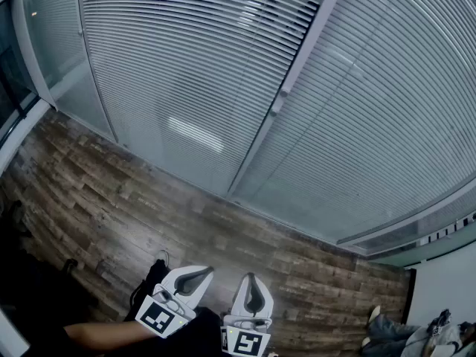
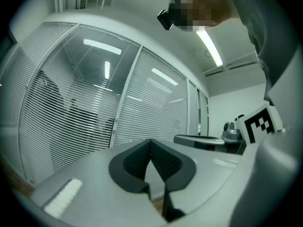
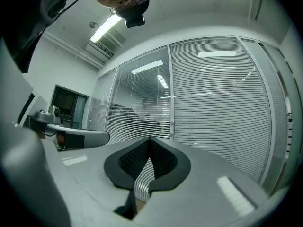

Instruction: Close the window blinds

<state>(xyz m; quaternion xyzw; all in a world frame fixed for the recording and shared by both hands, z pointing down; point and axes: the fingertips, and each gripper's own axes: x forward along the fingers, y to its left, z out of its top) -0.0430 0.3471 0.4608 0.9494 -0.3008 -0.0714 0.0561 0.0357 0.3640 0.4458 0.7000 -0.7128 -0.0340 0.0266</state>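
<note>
Left gripper (image 1: 195, 277): you hold it low in front of you, jaws pressed together with nothing between them.
Right gripper (image 1: 251, 291): just beside the left one, jaws shut tight and empty.
Floor (image 1: 111, 199): wood planks run from you to the glass wall.
Blinds (image 1: 201, 73): ahead, beyond the floor, well apart from both grippers; they cover the glass panels, and dim shapes show through the middle panel's slats.

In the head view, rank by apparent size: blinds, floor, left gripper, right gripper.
1. blinds: fill most of the frame.
2. floor: a broad band below.
3. left gripper and right gripper: look alike; both near the camera, so unranked.
</note>
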